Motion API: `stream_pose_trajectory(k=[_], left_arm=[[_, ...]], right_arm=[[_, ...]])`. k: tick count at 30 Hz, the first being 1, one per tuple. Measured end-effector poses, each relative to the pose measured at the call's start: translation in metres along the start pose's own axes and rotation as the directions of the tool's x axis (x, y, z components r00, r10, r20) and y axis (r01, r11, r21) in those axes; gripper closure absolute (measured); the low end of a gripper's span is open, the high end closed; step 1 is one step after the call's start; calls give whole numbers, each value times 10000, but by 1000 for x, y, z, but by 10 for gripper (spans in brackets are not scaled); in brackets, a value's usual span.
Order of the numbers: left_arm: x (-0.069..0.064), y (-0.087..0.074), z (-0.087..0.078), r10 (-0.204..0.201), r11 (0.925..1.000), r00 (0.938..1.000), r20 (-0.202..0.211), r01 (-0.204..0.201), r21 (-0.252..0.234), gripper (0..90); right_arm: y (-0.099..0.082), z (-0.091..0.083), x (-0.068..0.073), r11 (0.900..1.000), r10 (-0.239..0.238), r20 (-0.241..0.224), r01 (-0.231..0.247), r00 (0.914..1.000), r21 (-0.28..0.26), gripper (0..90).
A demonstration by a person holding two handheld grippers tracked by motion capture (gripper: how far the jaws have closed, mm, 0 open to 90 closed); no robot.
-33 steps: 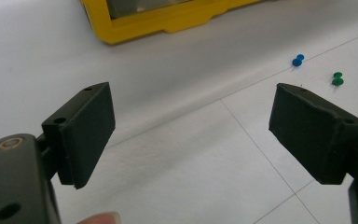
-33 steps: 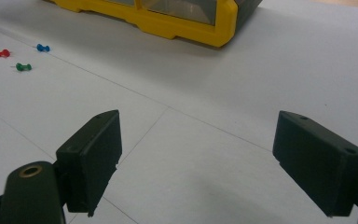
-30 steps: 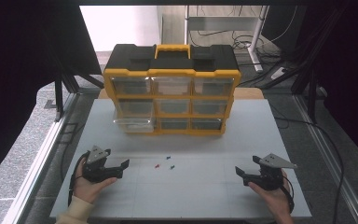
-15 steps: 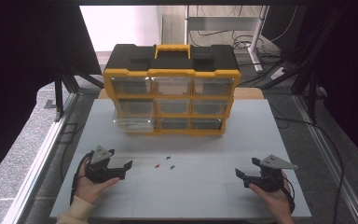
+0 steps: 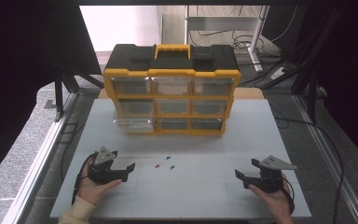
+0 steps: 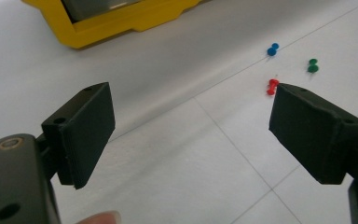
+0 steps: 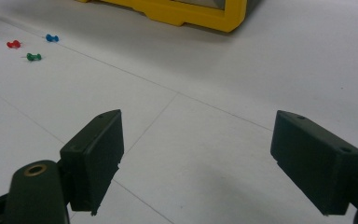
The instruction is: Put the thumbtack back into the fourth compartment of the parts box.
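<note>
Three small pushpins lie on the white table [image 5: 191, 196]: a red pin [image 5: 157, 165], a blue pin [image 5: 168, 157] and a green pin [image 5: 172, 167]. My left gripper [image 5: 127, 171] rests low at the near left, open and empty, its jaws pointing right toward the pins. In the left gripper view [image 6: 189, 107] the red pin [image 6: 273, 86] sits just past the right jaw's tip, with the blue pin [image 6: 272, 49] and green pin [image 6: 313, 65] beyond. My right gripper [image 5: 244, 170] is open and empty at the near right [image 7: 198, 126]; the pins [image 7: 34, 57] lie far off.
A yellow and black drawer cabinet [image 5: 170, 74] stands at the back middle of the table, with several clear drawers. One clear drawer [image 5: 133, 122] at its left side is pulled out. Dark frame posts and cables surround the table.
My left gripper has edged slightly to the right, toward the pins. The right gripper has hardly moved.
</note>
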State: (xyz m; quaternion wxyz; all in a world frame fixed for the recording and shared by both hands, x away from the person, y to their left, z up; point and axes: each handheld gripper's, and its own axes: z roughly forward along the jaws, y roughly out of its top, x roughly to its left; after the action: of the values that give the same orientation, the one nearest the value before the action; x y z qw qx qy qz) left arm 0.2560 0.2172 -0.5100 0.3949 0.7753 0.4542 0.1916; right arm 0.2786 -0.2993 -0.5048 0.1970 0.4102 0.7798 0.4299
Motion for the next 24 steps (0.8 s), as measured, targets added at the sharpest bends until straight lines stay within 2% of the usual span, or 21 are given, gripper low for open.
stream_pose_trajectory(k=[2, 4, 7, 13, 17, 19, 24], left_arm=[[0, 1, 0, 24, 10000, 10000, 36, -24, 2, 145], [-1, 5, -1, -2, 10000, 9995, 328, 0, 52, 145], [-2, 9, -1, 49, 9999, 9987, 509, -55, 124, 145], [-10, 20, 0, 291, 9990, 9955, 896, -319, 304, 146], [-19, 30, 1, 600, 9969, 9905, 1239, -658, 435, 146], [-19, 34, 5, 611, 9959, 9874, 1457, -701, 579, 148], [-22, 43, 13, 752, 9922, 9840, 1616, -901, 866, 149]], right_arm=[[0, -1, 2, 10000, -46, 1, 46, 10000, -24, 175], [0, -1, 2, 10000, 21, -66, -22, 10000, -38, 176], [0, -2, 1, 9998, 167, -145, -168, 9998, -84, 179], [-1, -3, -1, 9997, 235, -45, -236, 9997, -107, 179], [-1, -5, 0, 9998, 211, 39, -211, 9998, -46, 179], [-2, -4, 0, 9997, 235, 23, -235, 9997, 6, 180], [-2, -2, 0, 9999, 141, -73, -140, 9999, 92, 180]])
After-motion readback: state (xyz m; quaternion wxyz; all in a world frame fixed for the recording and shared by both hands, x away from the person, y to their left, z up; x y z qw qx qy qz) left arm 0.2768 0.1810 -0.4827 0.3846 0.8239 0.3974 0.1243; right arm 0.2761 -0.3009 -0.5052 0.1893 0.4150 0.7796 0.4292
